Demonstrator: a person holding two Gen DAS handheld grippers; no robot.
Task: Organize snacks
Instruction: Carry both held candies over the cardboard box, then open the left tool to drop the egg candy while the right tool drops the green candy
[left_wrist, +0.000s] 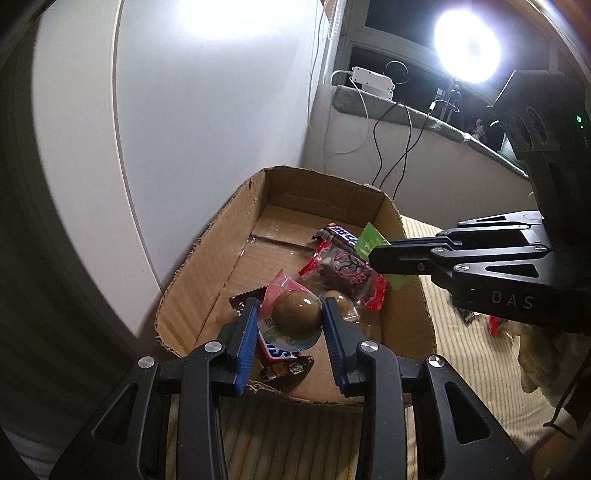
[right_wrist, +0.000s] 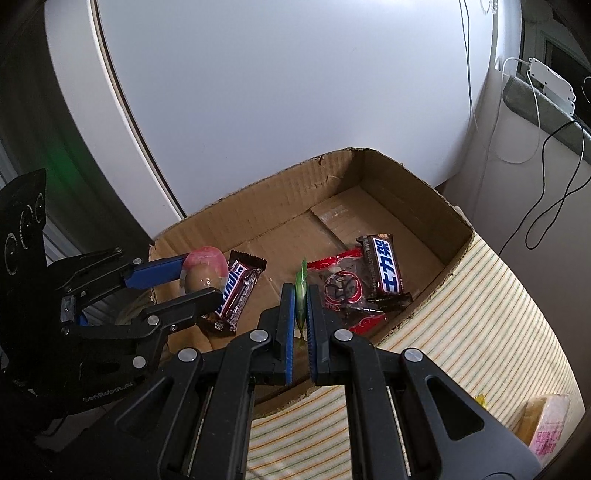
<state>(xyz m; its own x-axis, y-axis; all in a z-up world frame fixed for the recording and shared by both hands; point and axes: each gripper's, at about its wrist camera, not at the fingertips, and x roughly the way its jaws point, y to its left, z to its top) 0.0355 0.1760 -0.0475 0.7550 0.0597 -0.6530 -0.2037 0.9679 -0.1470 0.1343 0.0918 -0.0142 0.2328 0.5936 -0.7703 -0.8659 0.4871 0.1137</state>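
An open cardboard box (left_wrist: 207, 266) (right_wrist: 258, 206) stands on a striped cloth. My left gripper (left_wrist: 290, 310) is shut on a packaged brown egg (left_wrist: 295, 314) and holds it over the box's near left part; it also shows in the right wrist view (right_wrist: 203, 275). My right gripper (right_wrist: 301, 291) is shut on a thin green packet (right_wrist: 301, 291) over the box's near edge; the packet also shows in the left wrist view (left_wrist: 371, 242). In the box lie two Snickers bars (right_wrist: 384, 269) (right_wrist: 236, 291), a red-edged clear packet (right_wrist: 343, 291) and another egg (left_wrist: 341, 301).
A white wall panel (right_wrist: 277, 92) rises behind the box. Cables (left_wrist: 388, 147) and a white power strip (left_wrist: 373, 81) hang at the right. A bright lamp (left_wrist: 465, 44) glares. More snacks (left_wrist: 495, 325) and a pink packet (right_wrist: 550, 428) lie on the striped cloth (right_wrist: 480, 314).
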